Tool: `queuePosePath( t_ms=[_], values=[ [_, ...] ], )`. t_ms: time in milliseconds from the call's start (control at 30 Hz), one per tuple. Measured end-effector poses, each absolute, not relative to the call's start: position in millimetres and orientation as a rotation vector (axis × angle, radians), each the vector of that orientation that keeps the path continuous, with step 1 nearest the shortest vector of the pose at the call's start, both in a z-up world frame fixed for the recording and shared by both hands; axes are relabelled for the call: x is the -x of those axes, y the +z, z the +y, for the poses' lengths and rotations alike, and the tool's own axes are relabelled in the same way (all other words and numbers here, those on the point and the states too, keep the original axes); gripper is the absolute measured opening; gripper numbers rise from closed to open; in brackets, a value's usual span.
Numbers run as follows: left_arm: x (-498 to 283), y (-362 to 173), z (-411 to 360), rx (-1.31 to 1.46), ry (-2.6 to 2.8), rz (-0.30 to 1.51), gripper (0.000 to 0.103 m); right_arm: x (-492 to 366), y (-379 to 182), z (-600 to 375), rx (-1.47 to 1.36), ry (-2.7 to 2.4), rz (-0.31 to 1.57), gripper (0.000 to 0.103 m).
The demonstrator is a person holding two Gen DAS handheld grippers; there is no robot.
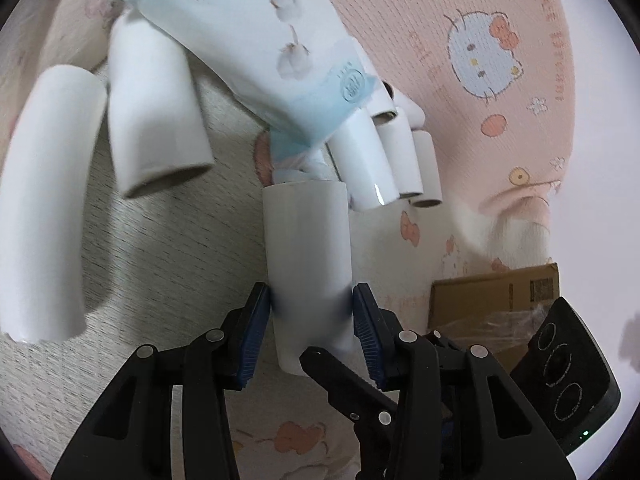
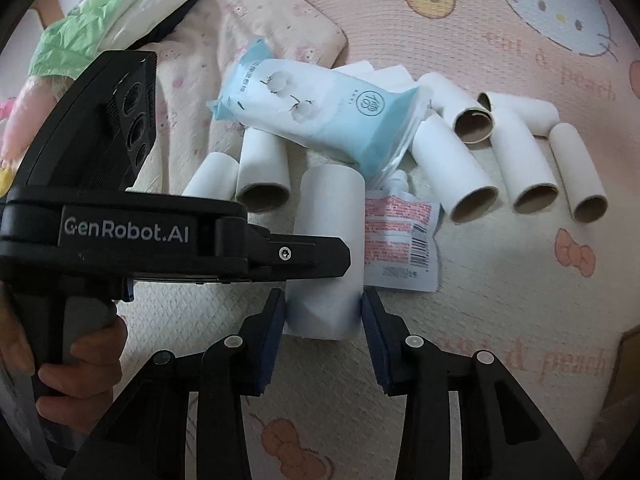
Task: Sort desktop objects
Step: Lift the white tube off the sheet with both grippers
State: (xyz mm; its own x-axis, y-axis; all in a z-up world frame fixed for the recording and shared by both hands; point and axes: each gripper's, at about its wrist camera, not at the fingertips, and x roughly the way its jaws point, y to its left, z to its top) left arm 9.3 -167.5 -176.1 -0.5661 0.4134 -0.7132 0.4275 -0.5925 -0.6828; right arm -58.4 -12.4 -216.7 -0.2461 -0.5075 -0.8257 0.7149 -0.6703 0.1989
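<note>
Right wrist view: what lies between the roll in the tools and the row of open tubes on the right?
A pink-printed sachet with a barcode lies flat between the roll and the tubes, in the right wrist view.

The blue tissue pack [image 2: 320,120] hides part of the white sachet [image 2: 400,236].

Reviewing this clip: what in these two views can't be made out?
- Left wrist view: the near end of the white tube between the left gripper pads is hidden by the right gripper's finger.
- Left wrist view: the cardboard box is cut off behind the black camera block.
- Right wrist view: print on the pink-labelled pouch is too small to read.
</note>
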Motion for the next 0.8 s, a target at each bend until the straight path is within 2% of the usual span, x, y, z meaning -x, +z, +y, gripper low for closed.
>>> queuePosePath(
  t_ms=[267,533,800],
  values=[
    [7,-162,-131,-1.536,-2.518,1.283,0.047,53,-204,22,-1.242,-2.071,0.237,0.037],
    [23,-177,-94,-1.702,-2.519,1.332,0.047,51,-204,62,-1.330,-2.170,0.183,0.037],
    [27,-188,-65,-1.840,-2.496,1.292,0.047,47,-212,87,-1.421,-2.183,0.164,0.037]
  ],
)
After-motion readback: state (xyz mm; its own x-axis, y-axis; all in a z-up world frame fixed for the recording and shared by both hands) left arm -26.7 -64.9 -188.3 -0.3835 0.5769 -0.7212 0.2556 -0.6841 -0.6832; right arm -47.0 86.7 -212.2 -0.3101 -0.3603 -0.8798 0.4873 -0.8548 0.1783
